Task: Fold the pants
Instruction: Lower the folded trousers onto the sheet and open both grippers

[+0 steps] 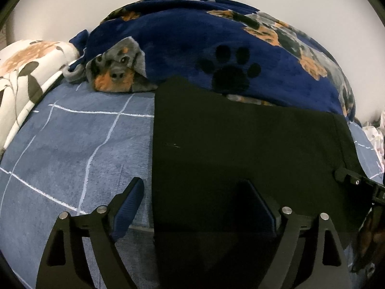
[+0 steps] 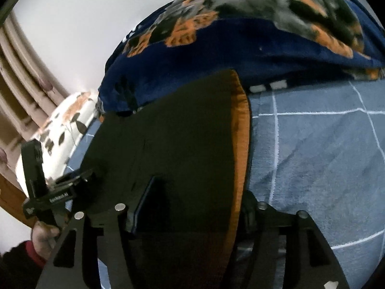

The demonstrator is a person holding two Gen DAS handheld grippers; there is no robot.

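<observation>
Black pants (image 1: pixel 240 139) lie spread flat on the blue checked bedsheet (image 1: pixel 72 144). In the right wrist view the pants (image 2: pixel 168 132) show an orange inner band (image 2: pixel 240 144) along their right edge. My left gripper (image 1: pixel 195 200) is open, its fingers astride the pants' left edge near the hem. My right gripper (image 2: pixel 192 204) is open over the pants' right edge; its right finger is partly hidden by the cloth. The right gripper shows at the right edge of the left wrist view (image 1: pixel 356 180), and the left gripper at the left of the right wrist view (image 2: pixel 60 192).
A navy fleece blanket (image 1: pixel 216 43) with dog and paw prints is heaped behind the pants. A white floral pillow (image 1: pixel 28 72) lies at the far left. A white wall stands behind the bed.
</observation>
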